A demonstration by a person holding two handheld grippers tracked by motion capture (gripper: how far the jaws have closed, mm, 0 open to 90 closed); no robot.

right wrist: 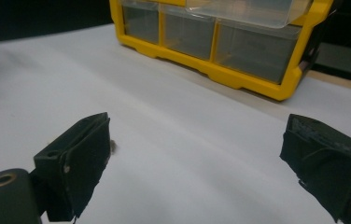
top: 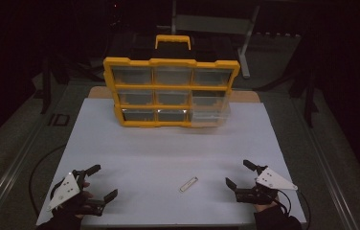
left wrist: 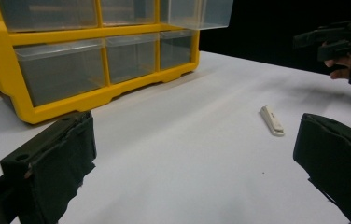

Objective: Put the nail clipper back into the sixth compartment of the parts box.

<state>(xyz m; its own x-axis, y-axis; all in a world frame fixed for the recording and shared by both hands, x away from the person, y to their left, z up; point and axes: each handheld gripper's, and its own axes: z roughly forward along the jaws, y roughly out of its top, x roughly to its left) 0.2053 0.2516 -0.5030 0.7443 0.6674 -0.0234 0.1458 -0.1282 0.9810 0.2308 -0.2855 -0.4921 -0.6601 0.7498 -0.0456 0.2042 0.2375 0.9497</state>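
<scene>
Dim light all round; the surroundings beyond the white bench (top: 168, 153) sink into black. The bench top looks grey and grainy. The clear drawers of the yellow organizer (top: 171, 91) catch faint glare. Close jaws in both gripper views are soft-edged.

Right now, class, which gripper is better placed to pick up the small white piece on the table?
Right, probably. The right gripper lies nearer the small white piece than the left gripper. Both are open and empty on the white table.

One yellow plastic organizer cabinet (top: 171, 91) is counted, with nine clear drawers in three rows. One small white oblong piece (top: 188, 184) is seen before it, flanked by two black grippers.
</scene>
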